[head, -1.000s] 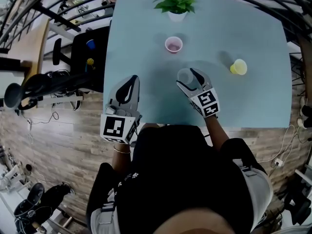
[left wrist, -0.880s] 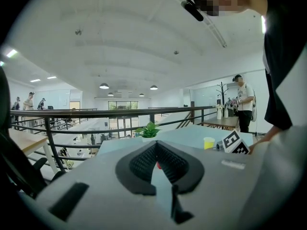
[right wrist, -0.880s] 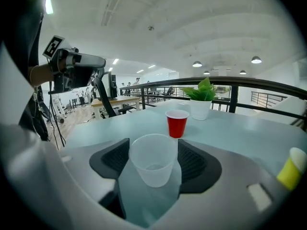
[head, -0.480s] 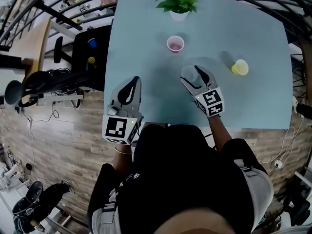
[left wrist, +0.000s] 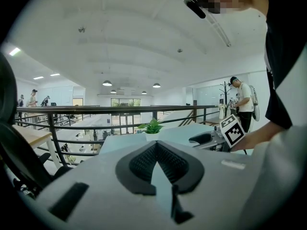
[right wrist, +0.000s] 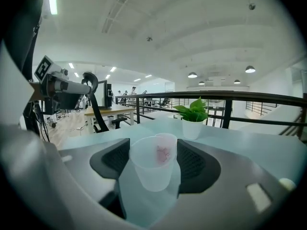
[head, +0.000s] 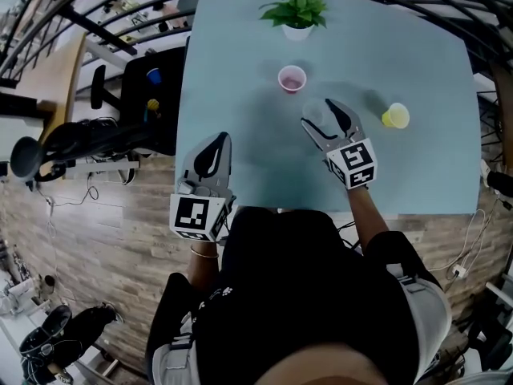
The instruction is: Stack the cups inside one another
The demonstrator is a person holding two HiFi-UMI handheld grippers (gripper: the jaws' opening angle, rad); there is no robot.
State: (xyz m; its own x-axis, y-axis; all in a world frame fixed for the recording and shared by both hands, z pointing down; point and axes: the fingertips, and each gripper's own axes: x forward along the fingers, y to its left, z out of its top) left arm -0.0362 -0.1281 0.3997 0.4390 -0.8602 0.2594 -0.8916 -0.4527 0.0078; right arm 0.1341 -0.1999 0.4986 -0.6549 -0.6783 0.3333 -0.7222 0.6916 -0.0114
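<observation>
**Cup on the move:** A pale blue desk point(head: 240, 95) fills the head view. A person in black leans over its near edge, holding tongs in each hand.

The left tongs point(head: 215, 144) sit low over the desk's near left side. They are clenched on nothing, tips together, and have not stirred.

The right tongs point(head: 324, 112) grasp a clear cup point(head: 315, 115) by its sides. Over the past second they have carried it away from the person and toward the middle of the desk. The cup now appears to hang clear of the surface.

A potted plant point(head: 297, 10) stands at the far edge. The pink cup point(head: 291, 78) sits upright just this side of it. In the right gripper view it shows directly behind the held cup.

The yellow cup point(head: 394, 116) rests well apart to the right, and its pose is hard to read.

The carry suggests the first nesting is under way. The clear cup looks bound for the pink one, and the yellow cup is yet to be gathered.
</observation>
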